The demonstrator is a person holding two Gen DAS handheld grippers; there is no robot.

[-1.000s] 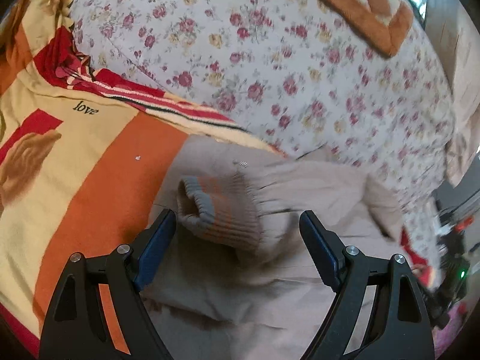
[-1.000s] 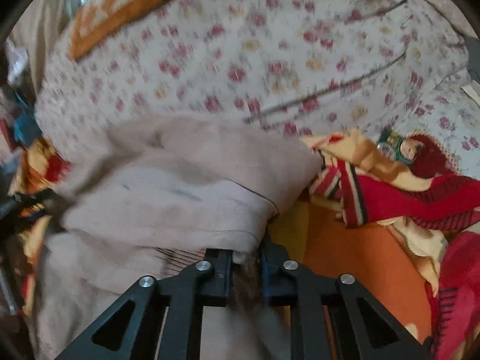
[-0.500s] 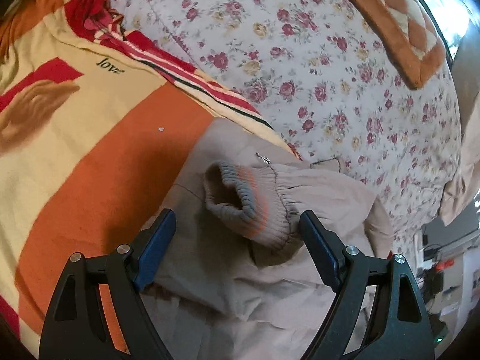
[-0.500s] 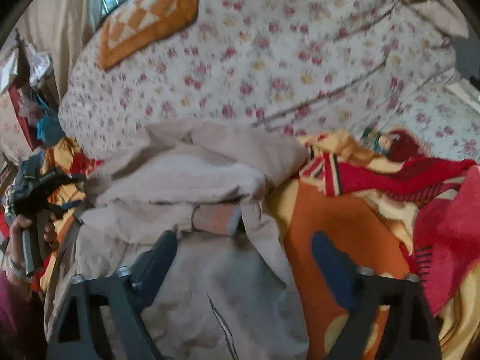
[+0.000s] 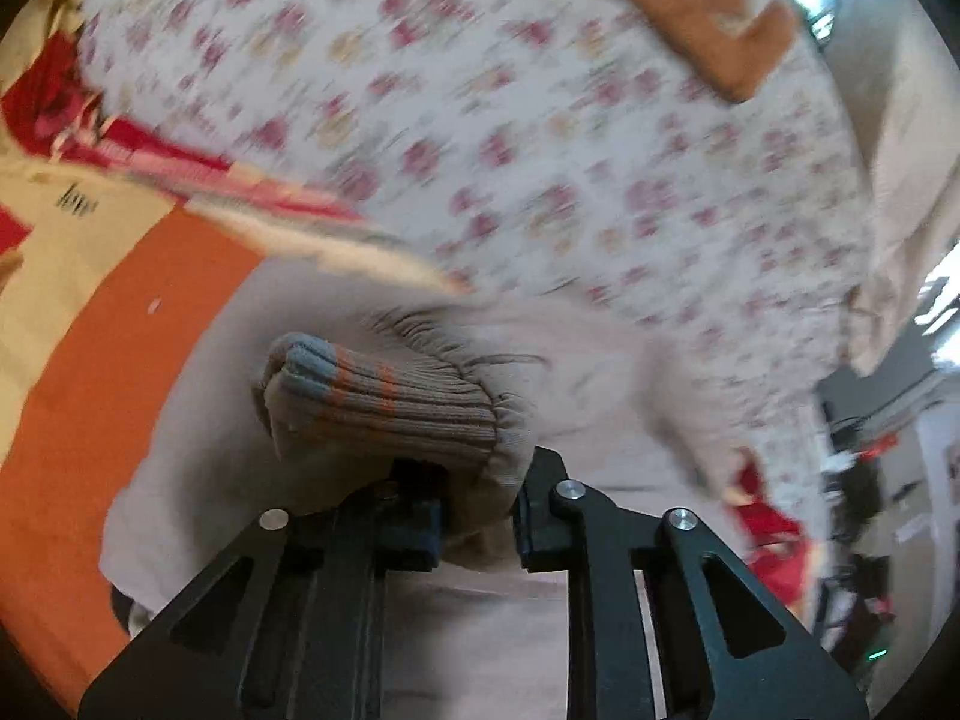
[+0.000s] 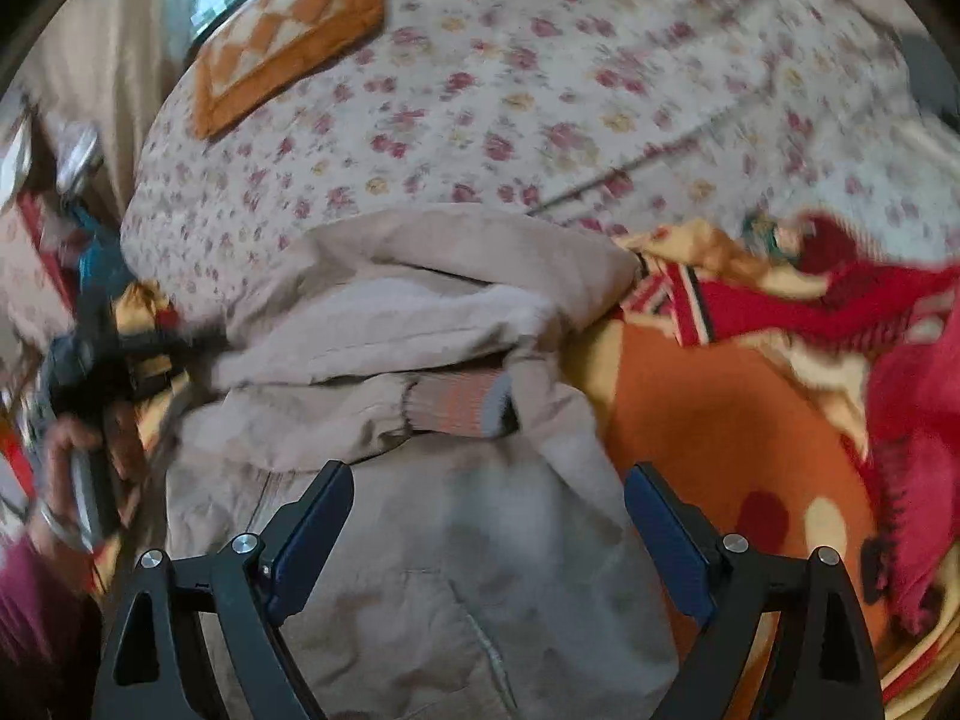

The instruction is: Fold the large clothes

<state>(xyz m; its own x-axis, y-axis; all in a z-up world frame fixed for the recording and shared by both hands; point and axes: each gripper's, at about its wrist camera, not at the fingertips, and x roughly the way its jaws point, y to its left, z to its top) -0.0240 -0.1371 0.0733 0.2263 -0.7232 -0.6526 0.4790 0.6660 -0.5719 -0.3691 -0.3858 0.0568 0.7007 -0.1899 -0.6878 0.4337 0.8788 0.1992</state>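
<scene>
A beige jacket (image 6: 456,546) lies on an orange and yellow blanket (image 6: 720,420). My left gripper (image 5: 477,525) is shut on the jacket's sleeve at its ribbed cuff (image 5: 384,402), which has grey and orange stripes and sticks up between the fingers. My right gripper (image 6: 486,540) is open and empty above the jacket's body. The other sleeve's ribbed cuff (image 6: 462,402) lies folded across the jacket just beyond the right gripper. The left gripper and the hand holding it show at the left edge of the right wrist view (image 6: 90,360).
A floral bedspread (image 6: 510,120) covers the bed behind the jacket, with an orange checked cushion (image 6: 288,36) at the back. A red knit cloth (image 6: 840,312) lies bunched on the right. Clutter stands beside the bed (image 5: 864,480).
My left gripper has closed on the sleeve cuff. My right gripper let go of the jacket, opened and pulled back a little; the other sleeve now lies across the jacket.
</scene>
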